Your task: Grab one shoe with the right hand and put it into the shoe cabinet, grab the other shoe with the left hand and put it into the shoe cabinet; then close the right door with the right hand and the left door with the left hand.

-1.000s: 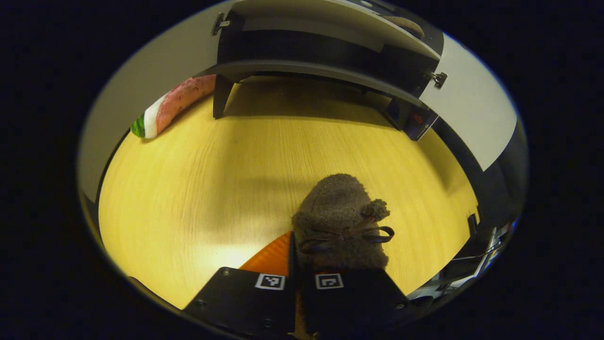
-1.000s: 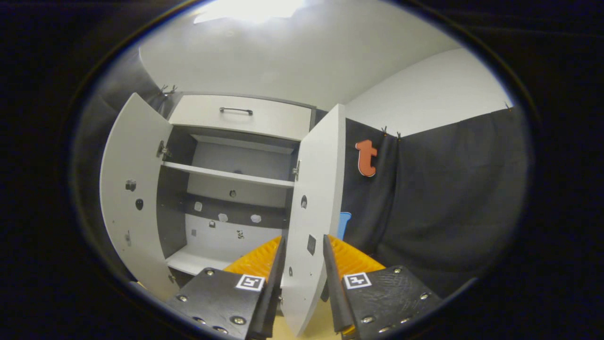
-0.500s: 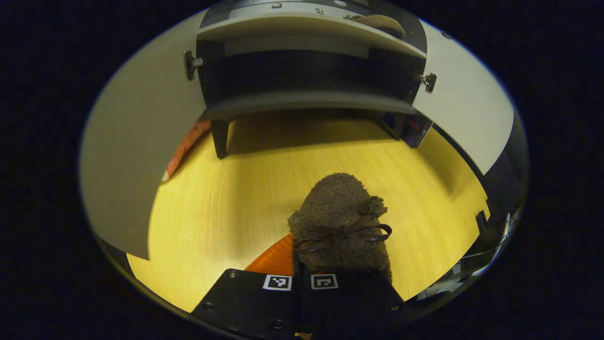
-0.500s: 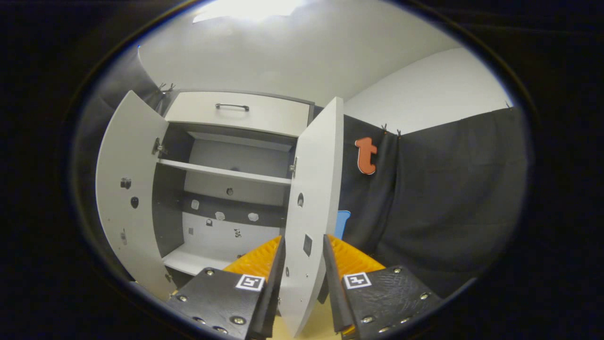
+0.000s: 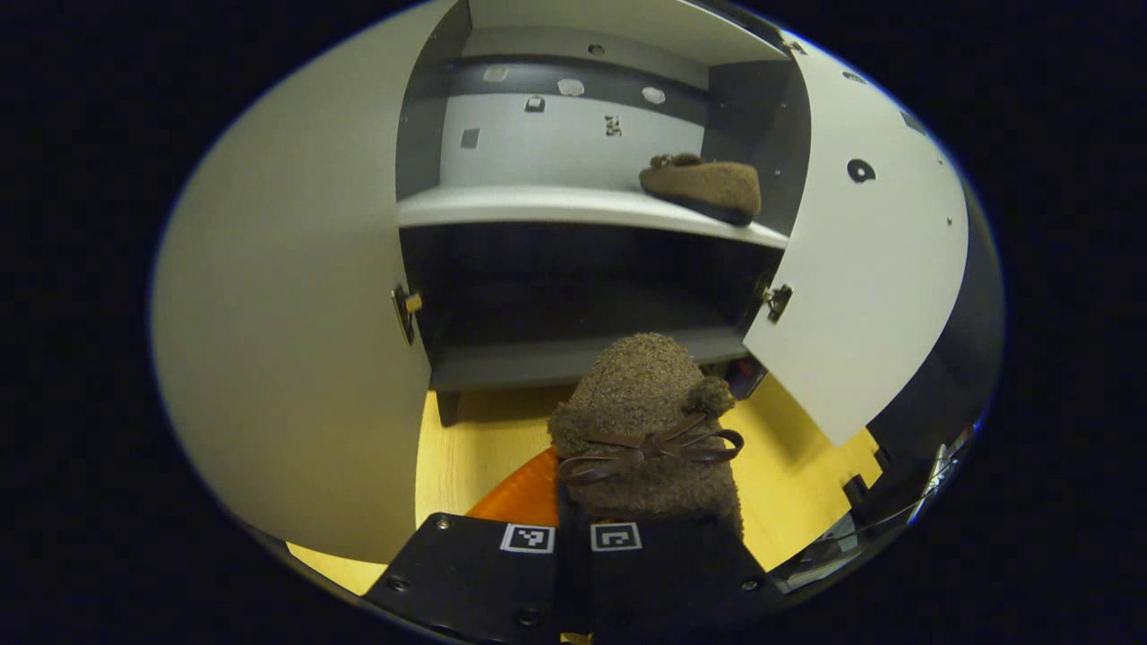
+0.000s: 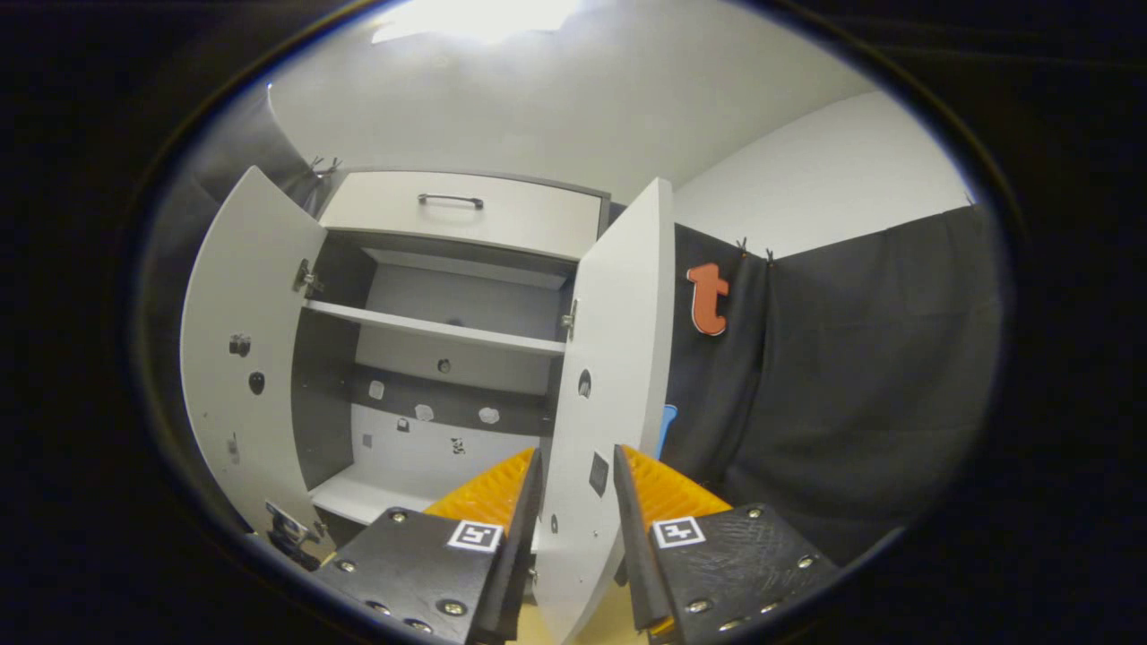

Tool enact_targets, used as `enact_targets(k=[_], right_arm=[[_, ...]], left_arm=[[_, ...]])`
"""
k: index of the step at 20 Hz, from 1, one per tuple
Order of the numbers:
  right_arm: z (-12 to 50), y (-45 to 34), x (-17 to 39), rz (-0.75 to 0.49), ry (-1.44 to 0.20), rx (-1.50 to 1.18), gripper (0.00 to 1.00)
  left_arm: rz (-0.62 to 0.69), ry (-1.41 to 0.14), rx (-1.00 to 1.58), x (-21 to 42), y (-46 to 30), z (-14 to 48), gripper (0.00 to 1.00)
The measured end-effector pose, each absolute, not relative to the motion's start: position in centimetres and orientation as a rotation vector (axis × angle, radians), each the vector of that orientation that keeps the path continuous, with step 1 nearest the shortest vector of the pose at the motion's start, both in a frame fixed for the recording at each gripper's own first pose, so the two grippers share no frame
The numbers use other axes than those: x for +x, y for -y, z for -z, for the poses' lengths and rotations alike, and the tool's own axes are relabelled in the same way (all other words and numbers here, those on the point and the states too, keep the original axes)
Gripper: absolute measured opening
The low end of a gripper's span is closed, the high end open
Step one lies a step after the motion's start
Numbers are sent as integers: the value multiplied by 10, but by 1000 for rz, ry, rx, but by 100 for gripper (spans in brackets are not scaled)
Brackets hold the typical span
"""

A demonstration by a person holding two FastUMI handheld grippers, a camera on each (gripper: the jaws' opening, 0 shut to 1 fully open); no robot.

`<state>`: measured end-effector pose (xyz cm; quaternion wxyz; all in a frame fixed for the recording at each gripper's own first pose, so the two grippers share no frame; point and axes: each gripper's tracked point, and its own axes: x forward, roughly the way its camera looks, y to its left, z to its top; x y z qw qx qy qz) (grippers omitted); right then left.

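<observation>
In the left gripper view, the left gripper (image 5: 573,524) has its jaws drawn nearly together on the heel end of a fuzzy brown shoe (image 5: 647,421). The shoe's long axis runs straight out along the fingers, toe pointing away from the camera toward the shoe cabinet (image 5: 573,358), heel buried between the jaws. A dark ribbon bow (image 5: 650,445) lies across the upper just ahead of the fingertips (its loops spread to either side). The shoe hangs above the yellow wooden floor (image 5: 797,475), its toe in front of the cabinet's grey bottom board.

Both cabinet doors stand open: the left door (image 5: 287,340) takes up the left of this view, and the right door (image 5: 874,278) swings out on the other side. On the white shelf (image 5: 538,204) above, a second brown shoe (image 5: 703,186) lies at the right end, close to the cabinet's side wall, its long axis across the shelf; which end is the toe is hard to make out at this distance.

In the right gripper view, the right gripper (image 6: 573,502) is held with its jaws parted a modest way, and the free edge of the open right door (image 6: 618,358) stands in the gap between them. Whether either finger touches the door cannot be told. The cabinet's drawer front with its handle (image 6: 450,200) sits above the open compartments.
</observation>
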<state>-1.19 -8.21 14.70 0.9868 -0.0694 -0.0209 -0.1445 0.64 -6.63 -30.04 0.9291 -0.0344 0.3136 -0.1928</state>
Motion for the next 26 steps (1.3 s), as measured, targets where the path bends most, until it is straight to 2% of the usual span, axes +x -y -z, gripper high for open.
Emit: enact_targets(k=[9,10,11,12,20,25,26], right_arm=[[-140,79,-1,284,54,-151,44],[-139,79,1,283,58,-154,47],[-139,79,1,282,61,-157,44],[-137,78,1,280,62,-159,47],[-131,72,5,256,60,-190,44],[-124,71,5,261,48,-194,44],[-123,71,5,261,47,-188,47]], left_arm=[[455,-444,-189,71,75,172,0],[453,-425,-186,79,75,163,1],[445,-400,-174,89,73,155,1],[439,-383,-161,98,73,148,0],[422,-332,-188,157,88,117,2],[381,-304,-172,219,109,112,0],[369,-314,-181,230,112,113,0]])
